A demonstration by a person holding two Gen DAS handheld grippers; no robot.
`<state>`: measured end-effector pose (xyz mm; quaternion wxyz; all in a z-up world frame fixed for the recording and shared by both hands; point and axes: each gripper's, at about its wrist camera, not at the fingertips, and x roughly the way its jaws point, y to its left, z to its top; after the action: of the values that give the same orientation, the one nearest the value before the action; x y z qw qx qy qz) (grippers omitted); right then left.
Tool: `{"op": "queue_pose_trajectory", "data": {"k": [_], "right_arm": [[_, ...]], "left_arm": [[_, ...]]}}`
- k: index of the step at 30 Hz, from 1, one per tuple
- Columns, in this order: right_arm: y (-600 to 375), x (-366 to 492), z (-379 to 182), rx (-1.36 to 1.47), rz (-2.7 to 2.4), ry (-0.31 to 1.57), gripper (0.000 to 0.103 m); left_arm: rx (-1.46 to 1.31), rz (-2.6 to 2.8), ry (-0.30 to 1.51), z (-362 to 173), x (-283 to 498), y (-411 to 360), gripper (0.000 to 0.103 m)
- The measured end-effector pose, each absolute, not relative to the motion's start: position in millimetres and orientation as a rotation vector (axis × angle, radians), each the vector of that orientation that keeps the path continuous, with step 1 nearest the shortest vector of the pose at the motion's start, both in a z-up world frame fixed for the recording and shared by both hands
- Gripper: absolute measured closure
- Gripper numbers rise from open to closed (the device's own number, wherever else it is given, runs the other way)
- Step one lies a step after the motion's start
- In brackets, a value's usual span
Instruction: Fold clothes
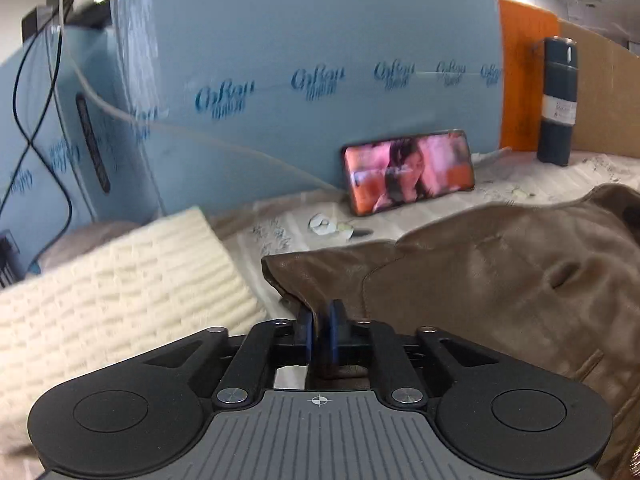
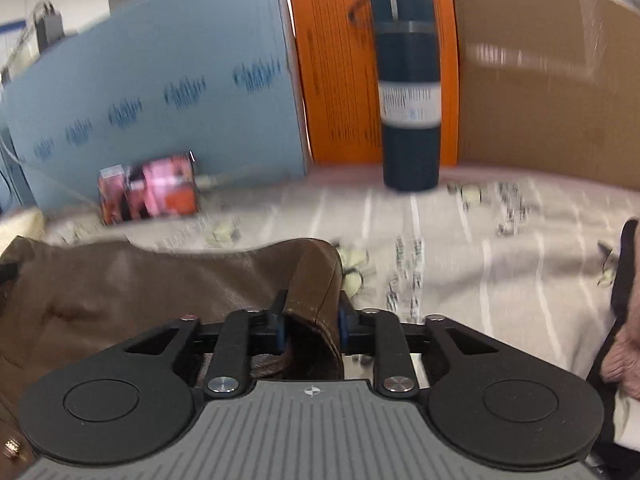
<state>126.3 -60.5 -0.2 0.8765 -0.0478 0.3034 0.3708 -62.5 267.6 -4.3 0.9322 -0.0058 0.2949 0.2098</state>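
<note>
A brown leather jacket lies spread on the patterned table cover. In the left wrist view its left corner runs into my left gripper, whose blue pads are shut on a thin fold of the leather. In the right wrist view the same brown jacket fills the lower left, and a stitched, rolled edge of it sits between the pads of my right gripper, which is shut on that thicker fold.
A folded cream knit lies left of the jacket. A phone with a lit screen leans on the blue board. A dark tumbler stands before an orange panel and cardboard. A dark and pink garment sits at the right edge.
</note>
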Motion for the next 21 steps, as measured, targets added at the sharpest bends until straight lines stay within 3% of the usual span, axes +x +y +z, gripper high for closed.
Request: {"op": "queue_pose_trajectory", "data": {"k": [3,5,11,14,21], "right_arm": [[-64.7,129.1,-3.5,-0.089,0.752,0.640,0.053],[-67.0,124.6,1.0,-0.124,0.721,0.611,0.038],[-92.3,93.5,29.7,-0.144,0.677,0.480,0.023],[-107.0,69.7,45.2,-0.128,0.700,0.422,0.020],[-107.2,7.8,49.0,-0.092,0.895,0.438,0.017]], "left_arm": [[-0.049,0.452,0.567,1.9,-75.5,272.5,0.062],[-0.079,0.458,0.521,11.5,-89.9,273.7,0.040],[-0.200,0.408,0.379,34.2,-159.0,269.6,0.021],[-0.272,0.325,0.340,31.3,-198.0,260.9,0.016],[-0.246,0.164,0.429,4.6,-242.2,223.8,0.013]]}}
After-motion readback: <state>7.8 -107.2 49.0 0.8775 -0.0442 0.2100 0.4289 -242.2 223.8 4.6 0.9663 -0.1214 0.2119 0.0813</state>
